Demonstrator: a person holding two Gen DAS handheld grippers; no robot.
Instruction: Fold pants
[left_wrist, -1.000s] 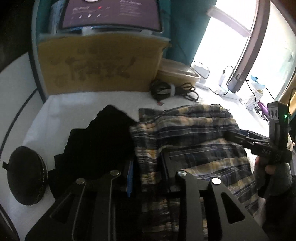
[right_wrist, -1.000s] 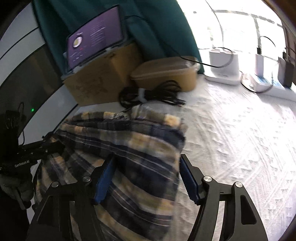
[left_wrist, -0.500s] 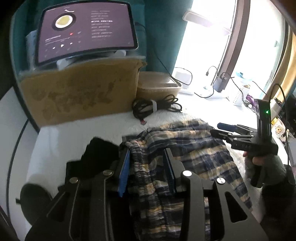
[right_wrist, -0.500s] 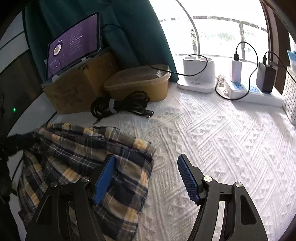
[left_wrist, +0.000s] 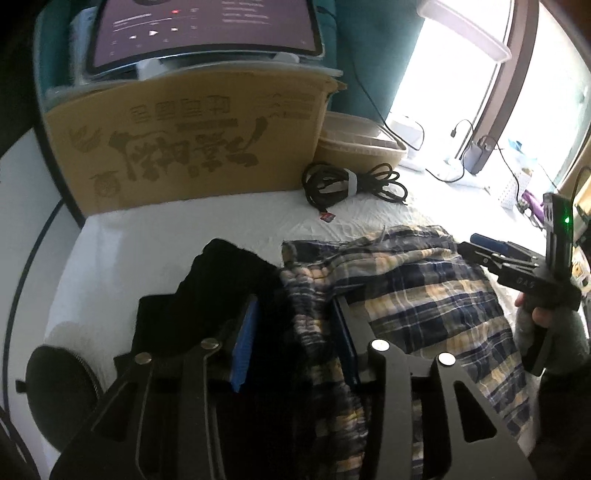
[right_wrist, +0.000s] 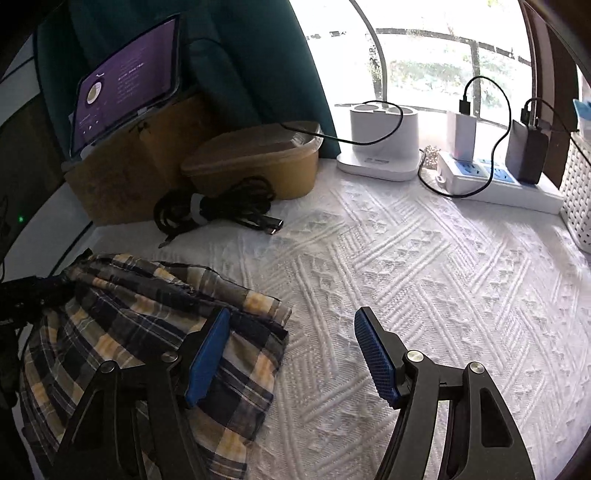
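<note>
Plaid pants (left_wrist: 417, 295) in blue and yellow lie folded on the white textured bedspread (right_wrist: 424, 266); they also show in the right wrist view (right_wrist: 147, 332). My left gripper (left_wrist: 295, 332) is open, its jaws standing on either side of the pants' gathered waistband edge. My right gripper (right_wrist: 291, 354) is open and empty; its left finger (right_wrist: 207, 354) hangs over the pants' right edge, its right finger over bare bedspread. The right gripper also shows in the left wrist view (left_wrist: 476, 243), at the pants' far right edge.
A black garment (left_wrist: 221, 288) lies left of the pants. A round black pouch (left_wrist: 59, 387) sits at the left. A cardboard box (left_wrist: 192, 147) with a tablet (left_wrist: 203, 26), a lidded tub (right_wrist: 258, 162), a coiled cable (right_wrist: 214, 214) and chargers (right_wrist: 384, 144) line the back.
My right gripper has let go of the pants and drawn back to the right. My left gripper has opened around the waistband edge. The pants have settled flat.
</note>
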